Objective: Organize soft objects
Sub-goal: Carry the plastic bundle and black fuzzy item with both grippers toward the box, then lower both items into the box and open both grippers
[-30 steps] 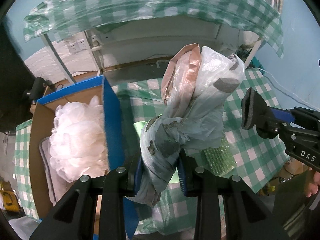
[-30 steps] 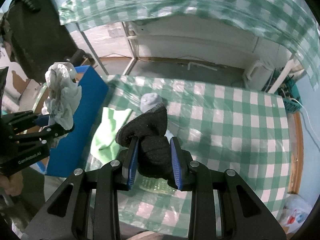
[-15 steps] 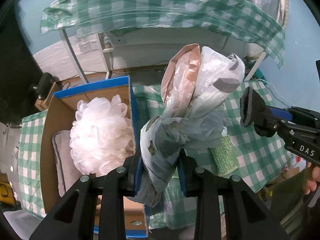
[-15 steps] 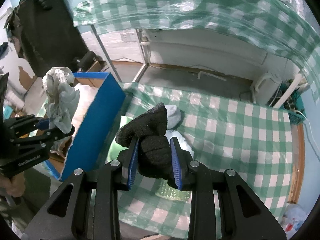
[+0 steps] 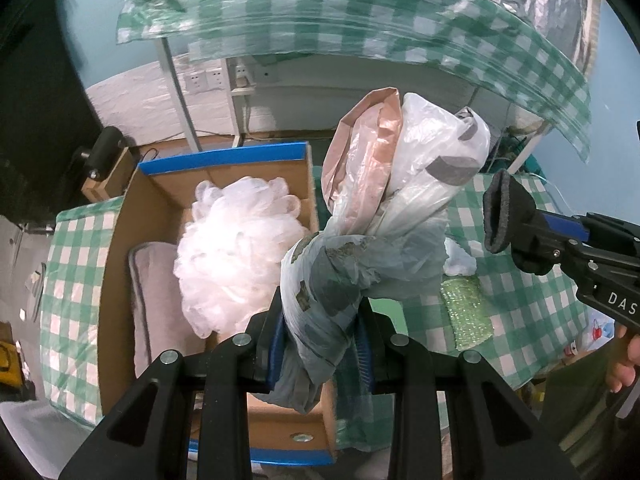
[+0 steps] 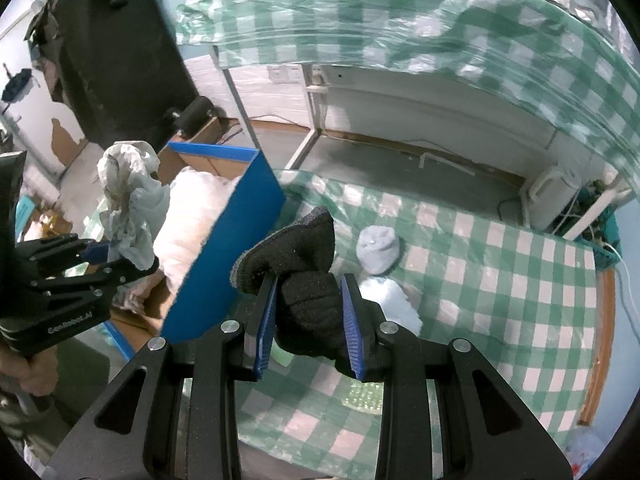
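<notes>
Checked table [image 6: 500,280]; perhaps knotted bags [image 5: 360,240] gripped.

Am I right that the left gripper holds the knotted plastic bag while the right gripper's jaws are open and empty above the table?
Not quite. The left gripper does hold the knotted plastic bag, but the right wrist view shows the right gripper shut on a black sock, not empty.

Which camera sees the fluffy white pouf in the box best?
The left wrist view. It looks down into the cardboard box, showing nearly the whole white pouf beside a grey cushion. In the right wrist view, the box's blue wall hides most of the pouf.
</notes>
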Demonstrator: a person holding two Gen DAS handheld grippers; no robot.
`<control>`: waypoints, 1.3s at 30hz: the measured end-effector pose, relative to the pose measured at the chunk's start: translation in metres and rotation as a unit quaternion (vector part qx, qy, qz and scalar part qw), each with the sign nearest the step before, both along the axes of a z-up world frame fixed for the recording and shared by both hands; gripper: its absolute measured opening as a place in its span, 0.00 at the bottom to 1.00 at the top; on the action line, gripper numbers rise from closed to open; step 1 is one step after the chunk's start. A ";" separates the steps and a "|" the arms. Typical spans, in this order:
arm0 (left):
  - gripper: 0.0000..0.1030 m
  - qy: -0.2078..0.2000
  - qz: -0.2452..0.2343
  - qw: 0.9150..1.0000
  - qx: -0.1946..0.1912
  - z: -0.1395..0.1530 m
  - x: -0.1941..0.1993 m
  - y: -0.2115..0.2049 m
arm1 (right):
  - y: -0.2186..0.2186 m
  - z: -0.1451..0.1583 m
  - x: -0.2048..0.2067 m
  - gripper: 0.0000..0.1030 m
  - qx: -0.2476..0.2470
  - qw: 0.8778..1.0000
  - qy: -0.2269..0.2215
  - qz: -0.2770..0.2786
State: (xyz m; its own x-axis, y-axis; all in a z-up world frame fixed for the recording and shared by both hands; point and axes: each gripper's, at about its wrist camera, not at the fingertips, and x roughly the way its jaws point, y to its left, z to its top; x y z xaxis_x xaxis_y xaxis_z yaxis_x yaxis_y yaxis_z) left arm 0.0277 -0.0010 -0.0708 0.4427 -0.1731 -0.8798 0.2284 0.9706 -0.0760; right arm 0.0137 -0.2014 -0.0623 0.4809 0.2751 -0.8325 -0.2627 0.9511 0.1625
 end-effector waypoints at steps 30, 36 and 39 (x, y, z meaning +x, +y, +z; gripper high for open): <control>0.30 0.020 0.091 0.996 0.002 -0.021 -0.006 0.093 | 0.117 -0.005 0.018 0.28 -0.001 0.995 0.011 0.101; 0.30 0.032 0.106 0.994 0.009 -0.032 -0.005 0.107 | 0.137 -0.011 0.021 0.28 -0.004 0.993 0.017 0.118; 0.30 0.038 0.116 0.992 0.010 -0.037 -0.003 0.114 | 0.147 -0.014 0.022 0.28 -0.004 0.992 0.022 0.125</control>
